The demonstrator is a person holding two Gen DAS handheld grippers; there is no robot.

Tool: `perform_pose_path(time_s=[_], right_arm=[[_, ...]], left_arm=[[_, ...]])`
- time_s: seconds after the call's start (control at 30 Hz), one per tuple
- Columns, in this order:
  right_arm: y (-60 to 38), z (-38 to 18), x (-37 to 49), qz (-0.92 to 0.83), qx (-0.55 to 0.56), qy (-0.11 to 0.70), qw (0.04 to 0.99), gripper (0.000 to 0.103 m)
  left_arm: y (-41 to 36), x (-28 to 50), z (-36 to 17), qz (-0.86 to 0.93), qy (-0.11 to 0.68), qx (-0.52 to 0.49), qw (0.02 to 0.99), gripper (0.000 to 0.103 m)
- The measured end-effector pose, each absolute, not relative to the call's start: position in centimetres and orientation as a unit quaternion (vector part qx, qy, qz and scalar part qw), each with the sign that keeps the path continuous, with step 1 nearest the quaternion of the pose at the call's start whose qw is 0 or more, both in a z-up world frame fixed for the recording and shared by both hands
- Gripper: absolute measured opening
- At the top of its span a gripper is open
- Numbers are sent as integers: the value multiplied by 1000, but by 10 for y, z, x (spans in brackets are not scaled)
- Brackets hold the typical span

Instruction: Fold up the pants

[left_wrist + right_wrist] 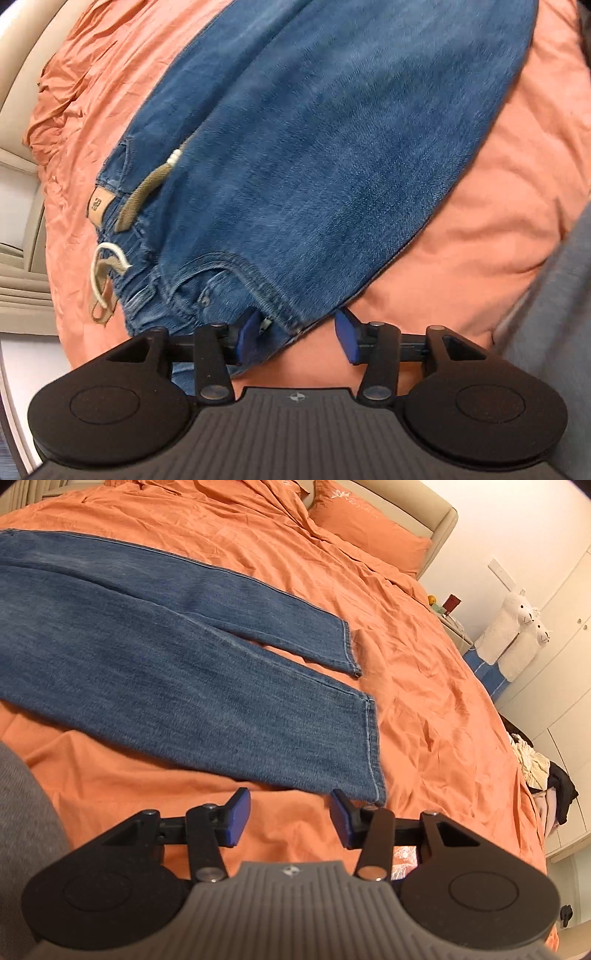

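Both jaws stand apart, gripping nothing: the left gripper (pixel 297 338) straddles the waist corner of the jeans (pixel 314 147), the right gripper (pixel 290 821) sits just short of a leg hem. The jeans lie flat on the orange bed (pixel 424 701); their waistband is partly hidden behind the left gripper.

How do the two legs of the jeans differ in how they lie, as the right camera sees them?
The near leg looks wider and its hem reaches further toward the right gripper; the far leg looks narrower and its hem stops shorter. The near leg's hem lies just ahead of the open fingers; the far leg's hem is well beyond. Both lie flat on the orange sheet, spread slightly apart at the hems.
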State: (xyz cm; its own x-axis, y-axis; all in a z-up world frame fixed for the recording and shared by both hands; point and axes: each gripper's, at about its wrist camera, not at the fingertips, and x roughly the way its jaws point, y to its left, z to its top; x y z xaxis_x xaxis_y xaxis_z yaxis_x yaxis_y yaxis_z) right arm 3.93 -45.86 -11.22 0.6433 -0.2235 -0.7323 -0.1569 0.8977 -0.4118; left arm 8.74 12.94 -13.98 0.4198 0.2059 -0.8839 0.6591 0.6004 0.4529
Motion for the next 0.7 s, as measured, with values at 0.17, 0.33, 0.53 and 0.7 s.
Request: perform_pose_path(time_s=[0.17,0.33,0.53,0.7], right_arm=[[-464,-113,28,-4,-261,406,876,43],[-470,-127,25,25,-328,392,859,31],[-466,-159,31,39,-483,356,799,28],[-474,-188,42,46,-558,363,745,28]], left_arm=[[122,80,-145,-134,508,428,735,50],[125,70,-120,-105,465,408,779,20],[134,70,-60,-19,393,276,877,16],[131,80,-41,16,383,232,894,16]])
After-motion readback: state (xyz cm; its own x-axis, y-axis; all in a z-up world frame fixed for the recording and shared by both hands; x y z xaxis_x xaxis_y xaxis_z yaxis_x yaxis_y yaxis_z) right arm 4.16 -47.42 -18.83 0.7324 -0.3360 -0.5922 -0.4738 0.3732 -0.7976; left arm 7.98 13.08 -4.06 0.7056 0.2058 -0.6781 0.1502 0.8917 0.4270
